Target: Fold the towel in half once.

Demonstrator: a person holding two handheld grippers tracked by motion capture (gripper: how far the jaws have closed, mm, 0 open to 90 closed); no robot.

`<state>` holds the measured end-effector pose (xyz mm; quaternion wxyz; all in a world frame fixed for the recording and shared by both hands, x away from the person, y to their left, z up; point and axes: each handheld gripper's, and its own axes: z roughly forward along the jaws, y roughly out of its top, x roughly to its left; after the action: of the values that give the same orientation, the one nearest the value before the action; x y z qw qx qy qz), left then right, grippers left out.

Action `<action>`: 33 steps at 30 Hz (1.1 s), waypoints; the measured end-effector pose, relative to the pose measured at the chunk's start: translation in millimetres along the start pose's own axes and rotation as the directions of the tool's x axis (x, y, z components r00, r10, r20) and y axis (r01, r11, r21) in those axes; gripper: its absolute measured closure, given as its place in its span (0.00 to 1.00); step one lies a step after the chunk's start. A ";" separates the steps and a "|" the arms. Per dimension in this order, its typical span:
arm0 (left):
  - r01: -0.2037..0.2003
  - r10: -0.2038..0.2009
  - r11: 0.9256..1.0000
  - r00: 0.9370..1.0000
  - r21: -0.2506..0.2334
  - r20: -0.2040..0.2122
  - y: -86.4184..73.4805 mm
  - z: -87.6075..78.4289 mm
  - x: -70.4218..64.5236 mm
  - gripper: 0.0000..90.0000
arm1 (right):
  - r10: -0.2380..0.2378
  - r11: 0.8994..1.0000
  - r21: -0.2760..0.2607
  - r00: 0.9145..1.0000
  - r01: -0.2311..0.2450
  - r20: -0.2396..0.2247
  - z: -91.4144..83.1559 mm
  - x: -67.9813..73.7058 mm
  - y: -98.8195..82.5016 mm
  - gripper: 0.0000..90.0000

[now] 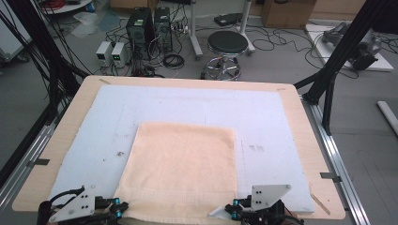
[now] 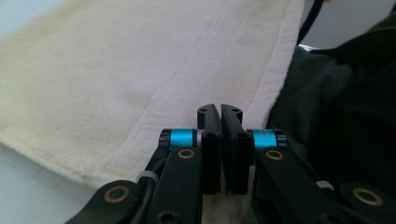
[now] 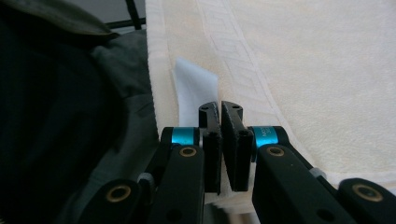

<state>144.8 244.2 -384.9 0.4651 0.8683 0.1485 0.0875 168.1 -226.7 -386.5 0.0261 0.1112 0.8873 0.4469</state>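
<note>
Fingers of our left gripper and fingers of our right gripper are closed, each pinching a near corner of the cream towel. We see the towel lying flat on the pale blue mat covering the wooden worktop, its near hem at the worktop's front edge. Beyond the worktop stand a black stool and two computer towers on the floor, well apart from our grippers.
</note>
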 end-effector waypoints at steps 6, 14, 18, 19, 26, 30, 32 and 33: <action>0.032 -0.032 0.999 0.999 0.013 0.023 -6.1 3.1 2.5 0.76 | 0.026 1.000 0.008 0.999 -0.026 -0.039 3.1 1.4 -4.6 0.75; 0.100 -0.106 0.993 0.988 -0.065 -0.109 3.4 15.1 46.7 0.63 | 0.078 0.997 -0.017 0.995 -0.078 0.066 9.5 -45.2 5.7 0.63; 0.108 -0.120 0.991 0.980 -0.081 -0.159 11.6 26.2 70.7 0.60 | 0.107 0.994 -0.026 0.987 -0.104 0.123 13.2 -78.4 9.8 0.60; 0.114 -0.127 0.990 0.976 -0.086 -0.175 13.1 29.2 77.1 0.60 | 0.117 0.993 -0.026 0.985 -0.114 0.130 13.9 -86.6 10.9 0.59; 0.172 -0.191 0.980 0.951 -0.097 -0.243 21.6 48.7 126.8 0.59 | 0.158 0.987 -0.022 0.960 -0.157 0.230 17.7 -139.9 15.5 0.55; 0.209 -0.239 0.969 0.925 -0.129 -0.295 24.9 59.5 153.7 0.58 | 0.170 0.985 -0.021 0.945 -0.171 0.278 17.4 -164.8 19.0 0.54; 0.229 -0.261 0.964 0.913 -0.138 -0.314 26.4 65.0 168.2 0.59 | 0.180 0.983 -0.025 0.936 -0.181 0.301 18.8 -177.2 20.3 0.54; 0.247 -0.285 0.956 0.904 -0.156 -0.318 26.3 67.7 174.9 0.60 | 0.187 0.982 -0.027 0.933 -0.188 0.308 19.9 -183.2 20.7 0.53</action>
<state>333.6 236.8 -397.8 0.4882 0.7845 0.3380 0.1788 353.0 -239.5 -391.7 0.1218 0.2637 0.8582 0.4232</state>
